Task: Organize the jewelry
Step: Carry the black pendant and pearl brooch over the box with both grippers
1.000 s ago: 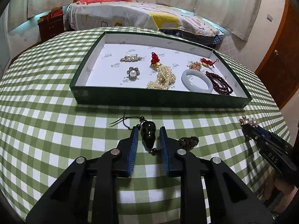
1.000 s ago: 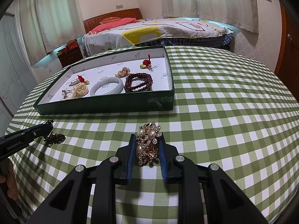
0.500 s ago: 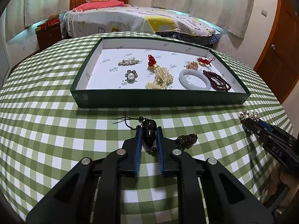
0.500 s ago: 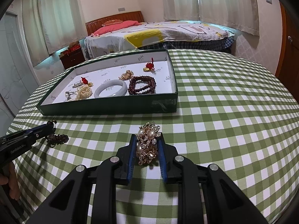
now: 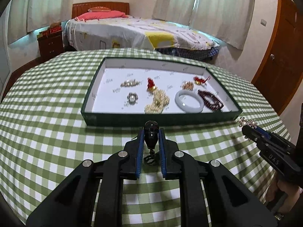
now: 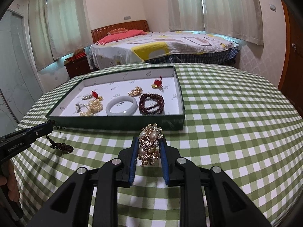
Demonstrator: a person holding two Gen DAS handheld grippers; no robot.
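Note:
My left gripper [image 5: 151,130] is shut on a black gourd-shaped pendant [image 5: 151,135], held just above the green checked tablecloth in front of the tray. Its dark knotted cord [image 5: 150,158] dangles below the blue pads. In the right wrist view that cord's tassel [image 6: 62,147] trails onto the cloth under the left gripper [image 6: 44,130]. My right gripper [image 6: 149,140] is shut on a gold-and-pearl brooch [image 6: 150,144], raised near the tray's front right corner. The green tray [image 5: 161,117] has a white floor.
Inside the tray lie a white bangle [image 5: 189,104], dark red beads [image 5: 210,99], a pearl strand [image 5: 157,102] and several small pieces. The round table [image 6: 236,113] drops off at right. A bed [image 5: 142,32] and a wooden door [image 5: 280,56] stand behind.
The left jaws closed on the black pendant and lifted it off the cloth toward the tray. The right gripper kept hold of the brooch and barely moved.

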